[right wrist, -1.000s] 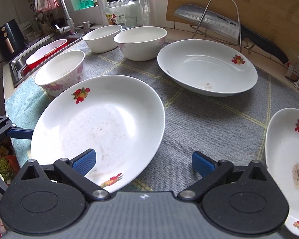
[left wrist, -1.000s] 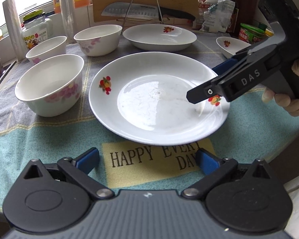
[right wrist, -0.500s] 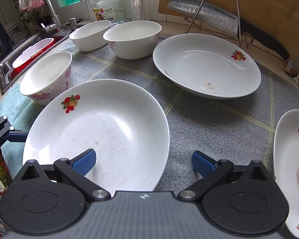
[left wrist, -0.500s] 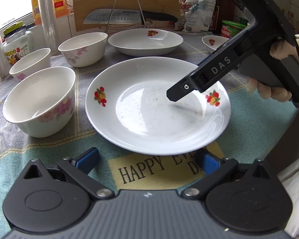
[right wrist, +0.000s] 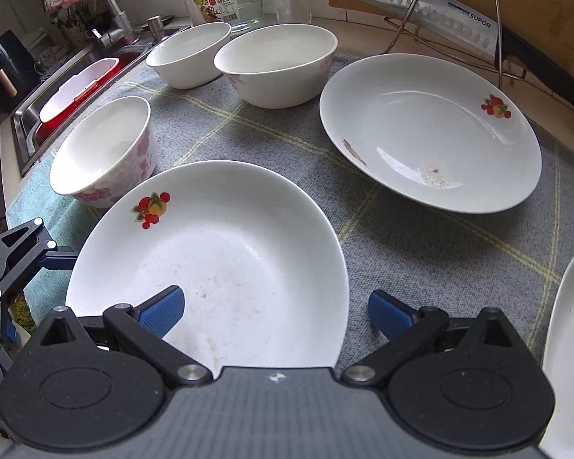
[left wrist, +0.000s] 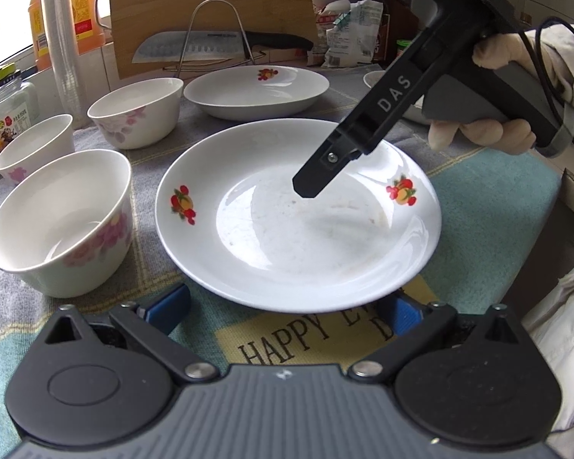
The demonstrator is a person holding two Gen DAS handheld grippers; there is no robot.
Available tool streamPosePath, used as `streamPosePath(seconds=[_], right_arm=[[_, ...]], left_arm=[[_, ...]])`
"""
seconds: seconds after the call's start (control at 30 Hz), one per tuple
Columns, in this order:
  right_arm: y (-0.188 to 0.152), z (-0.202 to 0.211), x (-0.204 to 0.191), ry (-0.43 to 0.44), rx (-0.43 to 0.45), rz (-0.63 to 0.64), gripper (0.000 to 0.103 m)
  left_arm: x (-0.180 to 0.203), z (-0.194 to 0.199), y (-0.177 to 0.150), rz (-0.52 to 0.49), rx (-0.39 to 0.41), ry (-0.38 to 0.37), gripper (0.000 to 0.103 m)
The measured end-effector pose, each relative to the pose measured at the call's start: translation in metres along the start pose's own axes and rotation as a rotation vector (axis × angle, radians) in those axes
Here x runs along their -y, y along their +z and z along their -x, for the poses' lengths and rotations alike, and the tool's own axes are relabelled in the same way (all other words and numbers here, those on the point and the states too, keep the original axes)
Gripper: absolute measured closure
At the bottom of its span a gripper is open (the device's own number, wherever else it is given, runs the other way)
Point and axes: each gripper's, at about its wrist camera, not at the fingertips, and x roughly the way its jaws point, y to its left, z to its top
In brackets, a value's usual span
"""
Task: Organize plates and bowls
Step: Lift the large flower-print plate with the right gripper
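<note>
A white plate with fruit prints (left wrist: 298, 229) lies on the cloth in front of me. My left gripper (left wrist: 285, 310) is open, low at the plate's near rim, which reaches between its blue pads. In the right wrist view the same plate (right wrist: 218, 237) fills the foreground. My right gripper (right wrist: 275, 311) is open astride the rim, with one pad over the plate and the other over the cloth. A second, deeper plate (right wrist: 428, 134) sits behind. Three flower-print bowls (right wrist: 103, 153) (right wrist: 275, 65) (right wrist: 189, 53) stand to the left and at the back.
A small stained dish (right wrist: 570, 344) lies at the right edge. A cleaver (right wrist: 440, 19) rests on a wire rack before a wooden board. The sink (right wrist: 26, 122) with a red tub is at far left. Jars and bottles line the back wall.
Both grippers have closed in on the fruit-print plate. The left one slid forward to its near rim, and the right one dropped lower over its far side. Nothing has been gripped.
</note>
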Motion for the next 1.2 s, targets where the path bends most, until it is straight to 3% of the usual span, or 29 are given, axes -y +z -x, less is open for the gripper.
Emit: streamPosePath(seconds=[0.57, 1.2], right_arm=[[0.021, 0.002, 0.015, 0.154, -0.093, -0.047, 0.000], [0.034, -0.006, 0.023, 0.227, -0.174, -0.175, 0.002]], left_arm=[[-0.006, -0.001, 0.007, -0.125, -0.004, -0.029, 0.000], [-0.006, -0.002, 0.009, -0.175, 0.001, -0.053, 0.000]])
